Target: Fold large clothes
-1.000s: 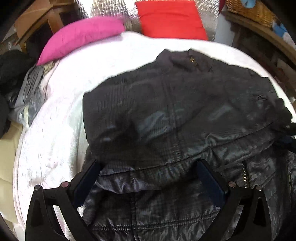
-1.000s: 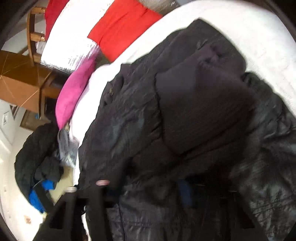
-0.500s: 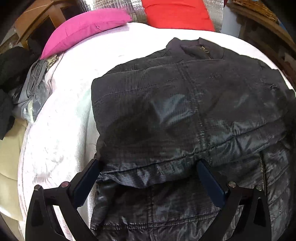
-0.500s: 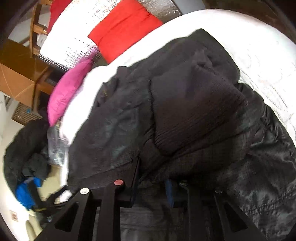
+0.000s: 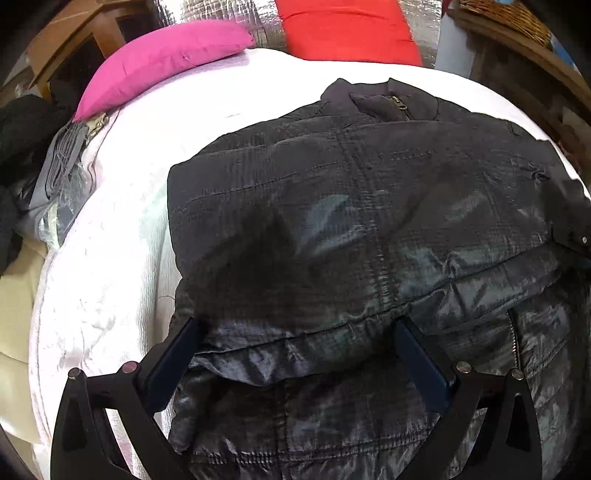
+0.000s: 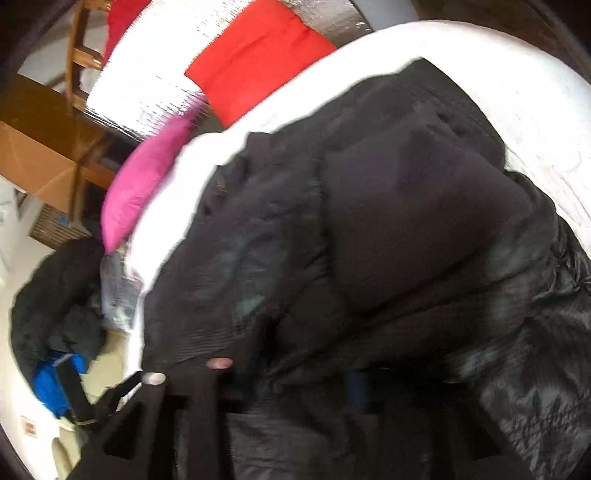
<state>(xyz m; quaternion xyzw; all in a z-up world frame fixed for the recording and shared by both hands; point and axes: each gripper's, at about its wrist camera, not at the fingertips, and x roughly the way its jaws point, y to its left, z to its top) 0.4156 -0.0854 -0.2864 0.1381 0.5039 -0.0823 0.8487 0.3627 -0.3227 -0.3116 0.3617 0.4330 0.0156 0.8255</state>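
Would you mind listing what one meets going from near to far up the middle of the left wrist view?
Left gripper → folded black jacket → jacket collar with zipper → white bedcover → red cushion.

Left gripper (image 5: 295, 332) with black angular frame, dark blue finger pads (image 5: 173, 362), silver screw heads, right gripper (image 6: 295, 380) likewise black-framed, blurred
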